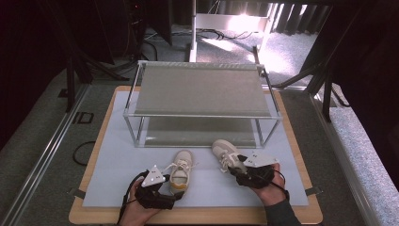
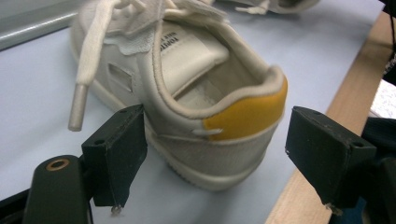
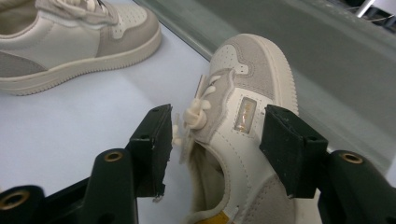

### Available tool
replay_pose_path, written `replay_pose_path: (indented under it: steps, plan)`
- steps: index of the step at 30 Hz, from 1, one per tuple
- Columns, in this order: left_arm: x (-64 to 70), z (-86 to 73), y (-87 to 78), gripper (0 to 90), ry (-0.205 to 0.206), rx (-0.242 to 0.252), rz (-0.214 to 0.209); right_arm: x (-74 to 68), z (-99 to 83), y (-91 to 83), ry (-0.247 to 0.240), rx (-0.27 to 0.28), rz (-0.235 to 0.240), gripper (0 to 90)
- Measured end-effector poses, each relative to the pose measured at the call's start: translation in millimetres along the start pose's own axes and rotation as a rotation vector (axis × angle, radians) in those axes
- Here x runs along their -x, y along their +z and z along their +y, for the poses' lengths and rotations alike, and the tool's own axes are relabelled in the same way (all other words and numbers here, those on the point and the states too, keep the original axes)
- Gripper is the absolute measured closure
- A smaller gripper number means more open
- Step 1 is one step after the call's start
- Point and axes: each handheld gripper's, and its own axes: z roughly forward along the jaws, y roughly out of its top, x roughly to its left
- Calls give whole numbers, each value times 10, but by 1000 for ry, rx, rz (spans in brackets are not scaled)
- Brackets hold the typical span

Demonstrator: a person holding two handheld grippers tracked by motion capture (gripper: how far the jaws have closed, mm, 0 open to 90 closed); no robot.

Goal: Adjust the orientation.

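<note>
Two small cream and grey shoes lie on the pale mat. The left shoe (image 1: 181, 170) (image 2: 187, 84) has a yellow heel tab. My left gripper (image 1: 165, 189) (image 2: 222, 163) is open, its jaws standing either side of that heel with a gap on the right. The right shoe (image 1: 223, 151) (image 3: 247, 88) points toward the rack. My right gripper (image 1: 236, 168) (image 3: 219, 144) is over its middle, one jaw against the lace knot and the other against the shoe's outer side, shut on it.
A two-tier metal rack (image 1: 202, 89) with grey shelves stands at the back of the mat (image 1: 117, 160). The wooden table edge (image 1: 197, 215) runs close behind both hands. Dark floor, stands and cables surround the table.
</note>
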Motion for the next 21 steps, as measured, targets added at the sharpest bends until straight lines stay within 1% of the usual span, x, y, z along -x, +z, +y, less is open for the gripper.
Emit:
replay_pose_path:
  steps: [3, 7, 9, 10, 11, 12, 13, 14, 16, 21]
  plan:
    - [24, 7, 23, 204, 10, 1, -12, -3, 10, 14, -31, -11, -41, 430]
    - [10, -3, 47, 204, 3, -6, -9, 40, 13, 37, -21, -5, -77, 425]
    - [8, -9, 62, 204, 1, -12, -7, 68, 14, 56, -28, -9, -101, 430]
    - [8, -9, 62, 203, 1, -12, -7, 68, 14, 56, -28, -9, -101, 430]
    - [12, -7, 65, 203, 3, -13, -6, 83, 14, 66, -27, -15, -116, 451]
    - [13, -5, 65, 203, 4, -14, -5, 116, 14, 75, -27, -19, -141, 508]
    - [14, -3, 65, 203, 4, -15, -5, 135, 14, 77, -22, -19, -146, 526]
    - [12, -3, 66, 204, 3, -15, -6, 163, 11, 78, -9, -14, -148, 550]
    - [7, -6, 67, 203, 2, -12, -7, 224, 4, 81, 29, -9, -134, 556]
    - [6, -6, 68, 203, 2, -12, -7, 307, -6, 91, 90, -5, -116, 570]
